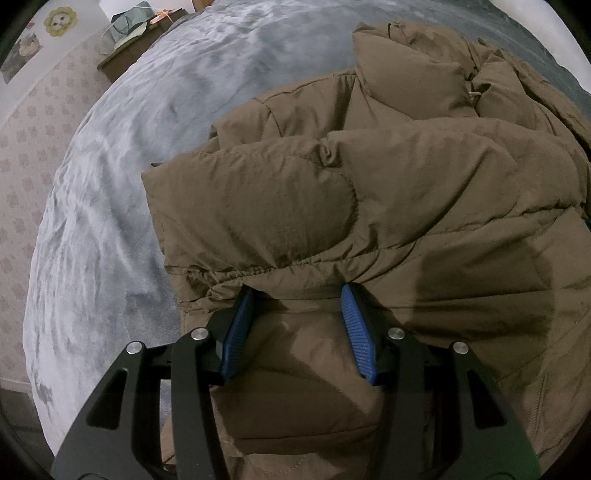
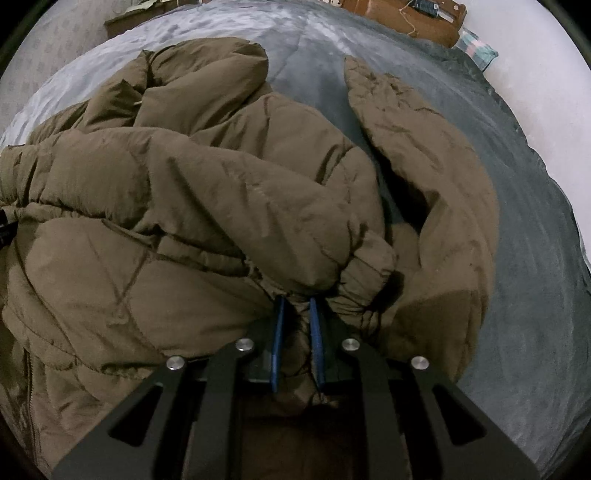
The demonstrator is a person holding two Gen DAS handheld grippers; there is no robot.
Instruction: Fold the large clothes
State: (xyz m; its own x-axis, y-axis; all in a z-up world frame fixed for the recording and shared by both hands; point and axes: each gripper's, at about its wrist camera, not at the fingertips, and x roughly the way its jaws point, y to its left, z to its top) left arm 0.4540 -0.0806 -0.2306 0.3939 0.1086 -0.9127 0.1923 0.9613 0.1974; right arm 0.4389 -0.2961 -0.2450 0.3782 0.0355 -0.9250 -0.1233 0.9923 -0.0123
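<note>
A brown puffer jacket (image 1: 369, 192) lies bunched on a grey bed cover (image 1: 129, 147). In the left wrist view my left gripper (image 1: 297, 290) is open, its blue fingertips (image 1: 352, 295) touching the gathered hem of a folded-over part of the jacket. In the right wrist view the same jacket (image 2: 184, 184) fills the middle, with a sleeve (image 2: 424, 147) lying out to the right. My right gripper (image 2: 297, 302) is shut on a fold of jacket fabric below an elastic cuff (image 2: 362, 273).
The grey bed cover (image 2: 517, 258) spreads around the jacket. A brown bedside stand (image 1: 125, 55) with clutter stands at the far left. A wooden piece with a cable (image 2: 406, 22) is at the far right. Patterned wallpaper (image 1: 29, 147) is at left.
</note>
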